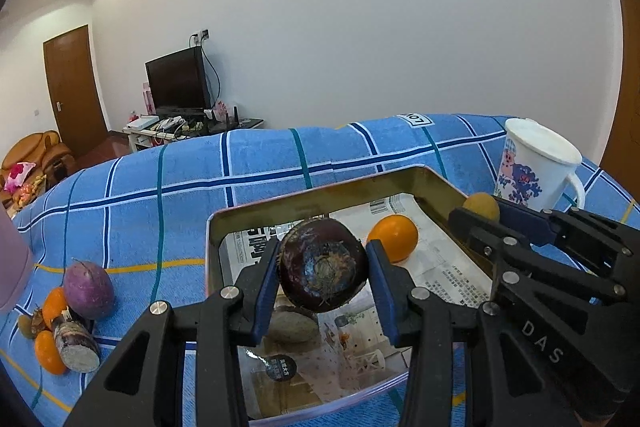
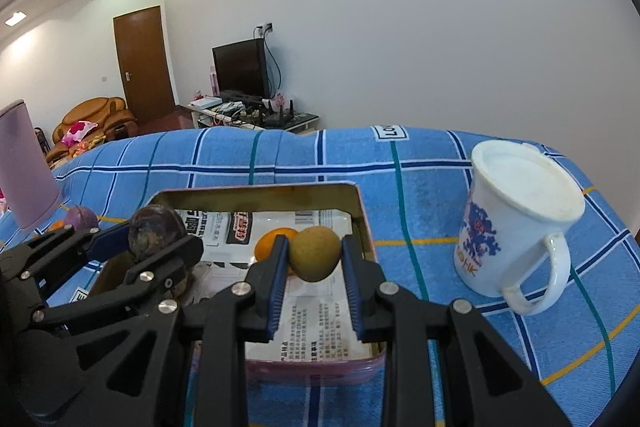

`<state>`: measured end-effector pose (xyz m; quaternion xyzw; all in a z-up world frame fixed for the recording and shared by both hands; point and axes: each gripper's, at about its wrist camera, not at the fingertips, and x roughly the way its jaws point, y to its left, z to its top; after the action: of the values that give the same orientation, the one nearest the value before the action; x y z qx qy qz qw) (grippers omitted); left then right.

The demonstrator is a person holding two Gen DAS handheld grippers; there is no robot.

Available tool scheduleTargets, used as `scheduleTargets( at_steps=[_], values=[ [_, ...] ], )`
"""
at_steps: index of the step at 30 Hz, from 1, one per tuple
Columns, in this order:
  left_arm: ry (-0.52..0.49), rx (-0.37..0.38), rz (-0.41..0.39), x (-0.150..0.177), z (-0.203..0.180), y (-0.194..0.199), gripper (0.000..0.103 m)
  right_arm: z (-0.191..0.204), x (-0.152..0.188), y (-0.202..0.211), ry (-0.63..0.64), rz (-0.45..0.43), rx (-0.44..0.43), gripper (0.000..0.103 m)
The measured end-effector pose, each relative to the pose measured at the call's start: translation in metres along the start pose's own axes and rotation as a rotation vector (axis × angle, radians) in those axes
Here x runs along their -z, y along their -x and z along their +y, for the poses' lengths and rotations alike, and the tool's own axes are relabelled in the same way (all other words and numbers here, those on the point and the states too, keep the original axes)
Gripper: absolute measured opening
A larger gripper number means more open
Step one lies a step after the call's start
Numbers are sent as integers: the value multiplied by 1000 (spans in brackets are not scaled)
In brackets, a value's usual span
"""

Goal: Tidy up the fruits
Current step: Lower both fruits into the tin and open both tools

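Note:
My left gripper is shut on a dark purple round fruit, held above the metal tin lined with newspaper. An orange and a grey-green fruit lie inside the tin. My right gripper is shut on a small yellow-green fruit, over the tin's right side, in front of the orange. The left gripper with its purple fruit shows at left in the right wrist view. The right gripper's fruit shows by the tin's right wall in the left wrist view.
A pile of loose fruit lies on the blue checked cloth at left: a purple fruit, oranges and a cut purple piece. A white lidded mug stands right of the tin. A pink container stands at far left.

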<state>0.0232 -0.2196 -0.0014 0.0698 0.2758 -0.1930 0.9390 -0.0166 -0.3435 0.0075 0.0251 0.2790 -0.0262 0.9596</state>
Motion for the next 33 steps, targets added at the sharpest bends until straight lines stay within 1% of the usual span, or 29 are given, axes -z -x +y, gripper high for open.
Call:
scheduleTargets(
  at_steps=[4, 10, 15, 17, 19, 20, 21, 22, 23, 24, 25, 27, 30, 33],
  values=[
    [1, -2, -3, 0, 1, 0, 44, -2, -1, -6, -10, 24, -18, 30],
    [13, -12, 3, 1, 4, 0, 44, -2, 0, -8, -9, 37, -45, 30],
    [13, -17, 0, 1, 4, 0, 44, -2, 0, -7, -7, 27, -56, 30],
    [8, -21, -7, 1, 3, 1, 44, -4, 1, -1, -19, -1, -62, 32],
    [10, -37, -14, 1, 4, 3, 45, -7, 1, 4, -33, -27, -41, 43],
    [13, -39, -14, 2, 4, 4, 46, -9, 1, 7, -41, -45, -23, 54],
    [18, -36, -11, 2, 6, 4, 53, -10, 0, 10, -48, -61, -12, 72],
    [23, -41, -13, 2, 7, 5, 59, -13, 0, 15, -62, -85, -9, 81],
    [25, -49, -18, 2, 7, 6, 71, -17, -1, 22, -84, -126, -5, 95],
    [26, -58, -31, 3, 7, 9, 77, -18, -1, 26, -93, -152, -1, 101],
    [25, -60, -55, 3, 6, 13, 78, -19, -1, 32, -101, -185, 7, 102],
    [17, -60, -74, 3, 4, 17, 79, -21, -1, 41, -106, -235, 31, 103],
    [12, -75, -63, 4, 3, 18, 80, -23, -3, 39, -116, -230, 35, 103],
    [29, -81, -57, 5, 6, 18, 80, -23, -3, 36, -118, -220, 37, 103]
  ],
)
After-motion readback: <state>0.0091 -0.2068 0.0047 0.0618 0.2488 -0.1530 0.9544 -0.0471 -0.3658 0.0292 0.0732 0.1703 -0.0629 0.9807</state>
